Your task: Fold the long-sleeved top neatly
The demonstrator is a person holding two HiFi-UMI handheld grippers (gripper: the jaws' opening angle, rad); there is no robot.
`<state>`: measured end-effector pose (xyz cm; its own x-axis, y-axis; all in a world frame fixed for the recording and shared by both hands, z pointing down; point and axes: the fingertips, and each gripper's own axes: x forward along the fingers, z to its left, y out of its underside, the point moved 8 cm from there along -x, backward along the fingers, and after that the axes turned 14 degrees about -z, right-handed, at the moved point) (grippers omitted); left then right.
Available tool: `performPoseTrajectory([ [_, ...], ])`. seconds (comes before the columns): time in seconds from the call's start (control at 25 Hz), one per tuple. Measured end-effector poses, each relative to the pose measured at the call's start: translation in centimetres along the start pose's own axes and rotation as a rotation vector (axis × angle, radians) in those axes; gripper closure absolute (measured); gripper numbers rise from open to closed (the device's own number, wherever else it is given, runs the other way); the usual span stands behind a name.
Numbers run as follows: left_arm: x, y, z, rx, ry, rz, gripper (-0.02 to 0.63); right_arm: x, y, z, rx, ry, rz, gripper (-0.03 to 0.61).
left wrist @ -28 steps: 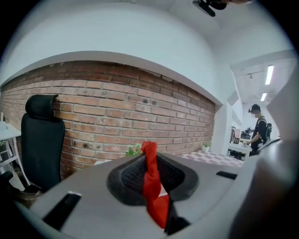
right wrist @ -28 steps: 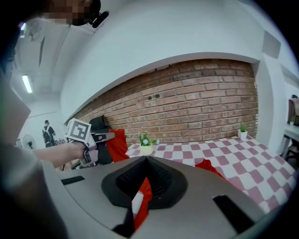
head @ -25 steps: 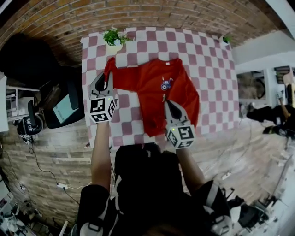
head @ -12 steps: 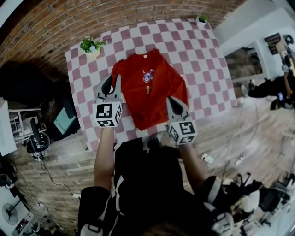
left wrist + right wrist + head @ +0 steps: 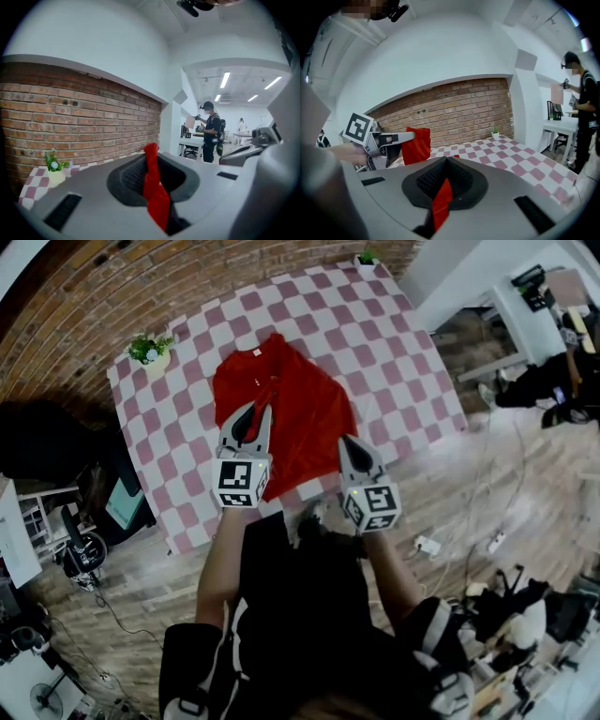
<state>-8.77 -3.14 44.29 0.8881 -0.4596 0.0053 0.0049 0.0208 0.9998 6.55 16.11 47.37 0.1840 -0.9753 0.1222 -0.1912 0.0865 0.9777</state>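
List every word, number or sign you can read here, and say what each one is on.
No readable words or numbers anywhere.
Left gripper, marker cube: black-and-white square pattern, no letters.
Right gripper, marker cube: same kind of pattern.
Red top: no print showing.
Sheet held by a person in the background: too small to read.

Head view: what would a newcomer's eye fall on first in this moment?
The bright red long-sleeved top stands out, lying on the pink-and-white checked table. The left hand-held gripper and the right hand-held gripper are each shut on a pinch of its fabric.
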Motion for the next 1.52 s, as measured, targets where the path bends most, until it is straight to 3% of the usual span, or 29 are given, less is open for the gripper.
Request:
performPoseTrajectory([
  [0.48,2.9,4.0,-10.6,0.004,0.149,0.058,0.560,-5.7,1.4,-5.2,0.014,0.080,0.001,0.571],
  [1.0,3.8,15.5,-17.4,0.005,0.217,0.183,0.560,-8.1,3.9,-8.5,0.028,0.104,0.046,0.571],
  [1.44,3.2,22.4,-19.6,-0.103,0.228,0.319,0.560,-9.0,6.3,-9.2,0.049,0.090,0.094,0.571],
  [1.52,3.2,23.3,-19.9,-0.142,0.254,0.353,0.518,-9.1,6.5,-9.2,0.050,0.086,0.090,0.571],
])
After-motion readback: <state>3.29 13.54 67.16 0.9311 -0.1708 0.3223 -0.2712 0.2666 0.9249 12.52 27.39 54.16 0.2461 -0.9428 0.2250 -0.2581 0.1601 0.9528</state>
